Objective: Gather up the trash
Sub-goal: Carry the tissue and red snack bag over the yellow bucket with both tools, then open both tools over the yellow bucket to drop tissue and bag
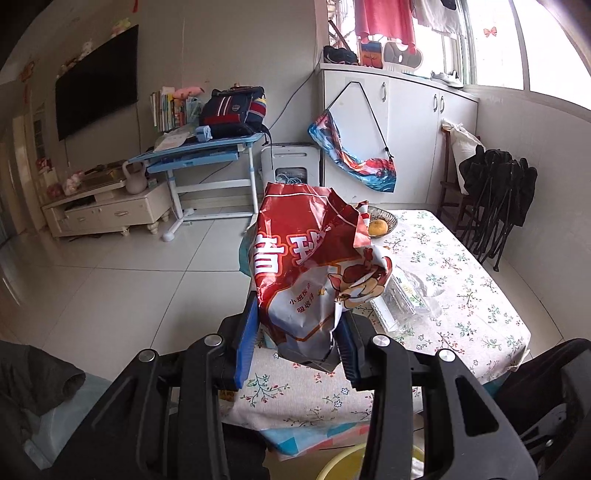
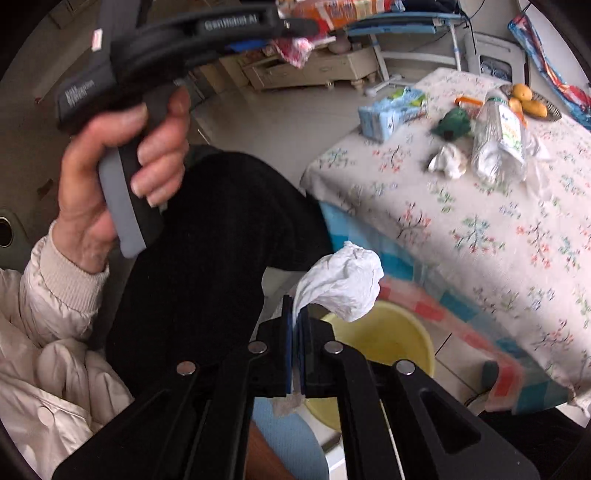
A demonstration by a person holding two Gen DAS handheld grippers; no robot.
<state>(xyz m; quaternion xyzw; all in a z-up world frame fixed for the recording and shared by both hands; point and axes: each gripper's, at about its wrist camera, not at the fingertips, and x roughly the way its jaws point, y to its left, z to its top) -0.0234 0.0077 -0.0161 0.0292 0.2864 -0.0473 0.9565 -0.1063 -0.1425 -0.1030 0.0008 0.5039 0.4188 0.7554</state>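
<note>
My left gripper (image 1: 297, 332) is shut on a crumpled red and white snack bag (image 1: 314, 266) and holds it up above the near end of the table (image 1: 480, 295). It also shows at the top of the right wrist view (image 2: 295, 26). My right gripper (image 2: 295, 317) is shut on a crumpled white tissue (image 2: 343, 280), held just above a yellow bin (image 2: 399, 339) that stands on the floor beside the table. On the table lie a crushed clear plastic bottle (image 2: 498, 147), another white tissue wad (image 2: 448, 162) and a green wrapper (image 2: 452, 123).
The table (image 2: 480, 240) has a floral cloth. On it stand a blue tissue pack (image 2: 391, 110) and a bowl of oranges (image 2: 532, 105). My black-trousered legs (image 2: 207, 258) are left of the bin. Folded black chairs (image 1: 498, 199) lean by the wall.
</note>
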